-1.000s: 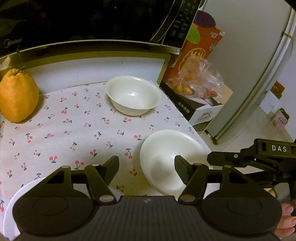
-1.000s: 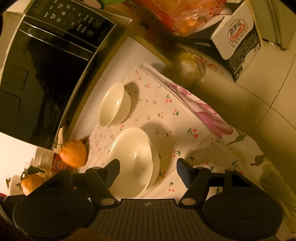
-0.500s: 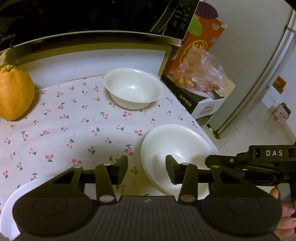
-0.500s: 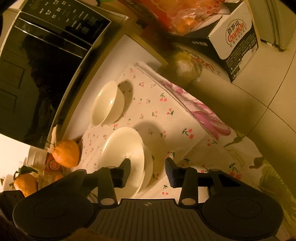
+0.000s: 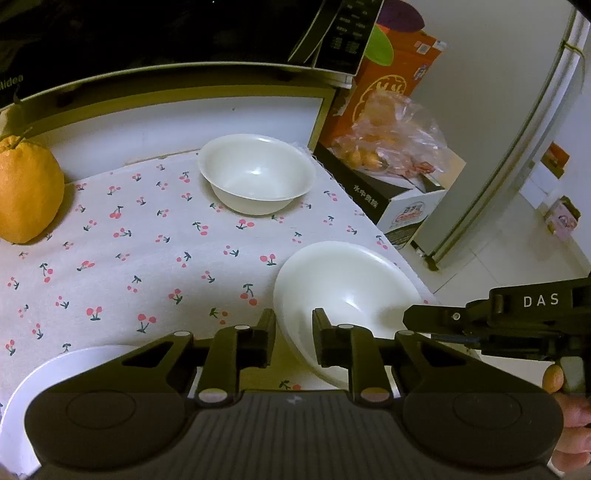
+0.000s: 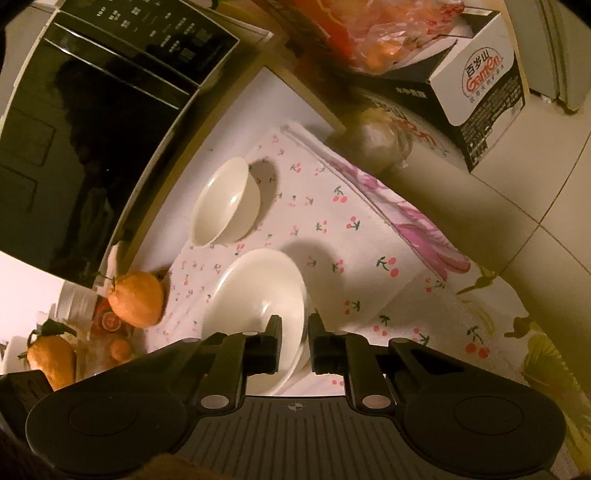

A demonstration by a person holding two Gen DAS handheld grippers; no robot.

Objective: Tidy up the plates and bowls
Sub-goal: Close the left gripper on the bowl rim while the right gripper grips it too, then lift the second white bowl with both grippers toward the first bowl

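A white bowl sits near the right front edge of the cherry-print cloth. My left gripper has closed on the bowl's near-left rim. My right gripper has closed on the rim at the bowl's other side; its arm shows at the right of the left wrist view. A second white bowl stands farther back near the microwave. A white plate lies at the near left, partly hidden by my left gripper.
A large orange citrus fruit sits at the left of the cloth. A black microwave stands behind. A cardboard box with a bag of fruit is at the right, beyond the table edge. A fridge stands farther right.
Both grippers have narrowed from wide open to closed on the near bowl's rim. The left gripper moved forward a little, so the far bowl and fruit appear closer.
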